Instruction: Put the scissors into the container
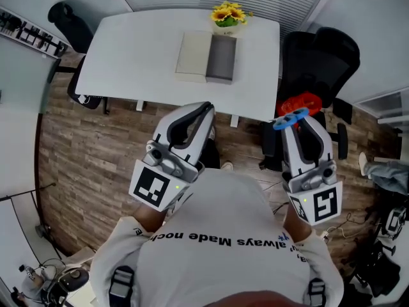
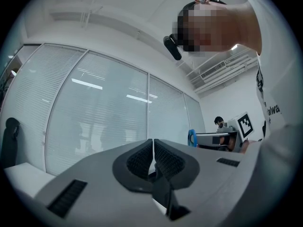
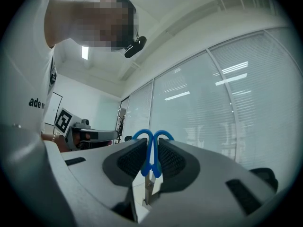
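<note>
My right gripper [image 3: 152, 144] is shut on a pair of blue-handled scissors [image 3: 150, 161]. The handle loops stick out past the pads and the metal blades point back into the jaws. In the head view the scissors [image 1: 289, 119] sit at the tip of the right gripper [image 1: 296, 121], held level in front of the person's chest. The left gripper [image 2: 154, 149] has its pads pressed together with nothing between them, and shows in the head view [image 1: 204, 112] at the left. The container [image 1: 221, 59], an open grey box, lies on the white table [image 1: 134, 56] ahead of both grippers, its pale lid [image 1: 193, 55] beside it.
Yellow flowers [image 1: 229, 15] stand at the table's far edge behind the box. Black office chairs stand at the right [image 1: 319, 59] and far left [image 1: 70, 24]. A red object [image 1: 299, 102] lies by the right chair. The floor is wood [image 1: 83, 158]; blinds cover the windows.
</note>
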`<state>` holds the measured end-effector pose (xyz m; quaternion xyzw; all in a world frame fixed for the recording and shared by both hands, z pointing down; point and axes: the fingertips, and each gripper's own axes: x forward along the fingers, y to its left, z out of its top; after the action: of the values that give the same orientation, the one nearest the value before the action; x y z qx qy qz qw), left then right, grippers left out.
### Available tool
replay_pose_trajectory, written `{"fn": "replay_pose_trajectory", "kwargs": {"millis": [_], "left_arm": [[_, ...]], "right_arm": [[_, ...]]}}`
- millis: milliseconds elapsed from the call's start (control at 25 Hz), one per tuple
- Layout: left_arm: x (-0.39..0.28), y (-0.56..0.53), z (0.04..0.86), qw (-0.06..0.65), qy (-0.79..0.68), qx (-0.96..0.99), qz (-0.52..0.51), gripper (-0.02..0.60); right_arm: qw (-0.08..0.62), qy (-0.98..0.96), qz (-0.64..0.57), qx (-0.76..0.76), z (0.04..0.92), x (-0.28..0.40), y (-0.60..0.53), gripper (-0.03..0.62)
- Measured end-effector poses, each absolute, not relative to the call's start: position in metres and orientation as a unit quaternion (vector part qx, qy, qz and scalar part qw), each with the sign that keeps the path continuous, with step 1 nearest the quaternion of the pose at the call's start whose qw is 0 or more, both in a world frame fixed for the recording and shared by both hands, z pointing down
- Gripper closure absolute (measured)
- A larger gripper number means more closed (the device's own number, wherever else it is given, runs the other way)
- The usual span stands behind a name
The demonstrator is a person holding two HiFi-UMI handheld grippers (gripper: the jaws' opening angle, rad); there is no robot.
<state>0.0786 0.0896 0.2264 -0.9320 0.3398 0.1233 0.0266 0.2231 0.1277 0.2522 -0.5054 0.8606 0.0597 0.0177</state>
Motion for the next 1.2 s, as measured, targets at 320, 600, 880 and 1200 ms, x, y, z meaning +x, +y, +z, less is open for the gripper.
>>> {"fn": "replay_pose_trajectory", "kwargs": {"millis": [320,600,880,1200], "left_arm": [[0.069,0.046,0.226,0.021,0.338,-0.932,0.128,0.555],[0.052,0.004,0.227,0.015,0.340,-0.931,0.134,0.555],[0.028,-0.040,0.226,0.006,0.348,-0.928,0.135,0.555],[0.013,-0.080,0.228,0.005,0.351,-0.926,0.137,0.555]], "right_arm": [[0.012,0.860,0.064,-0.505,0.247,0.214,0.084,0.508],[0.002,0.861,0.062,-0.505,0.246,0.198,0.042,0.508],[-0.002,0.865,0.062,-0.498,0.243,0.175,-0.001,0.508],[-0.003,0.868,0.060,-0.493,0.245,0.157,-0.042,0.508]]}}
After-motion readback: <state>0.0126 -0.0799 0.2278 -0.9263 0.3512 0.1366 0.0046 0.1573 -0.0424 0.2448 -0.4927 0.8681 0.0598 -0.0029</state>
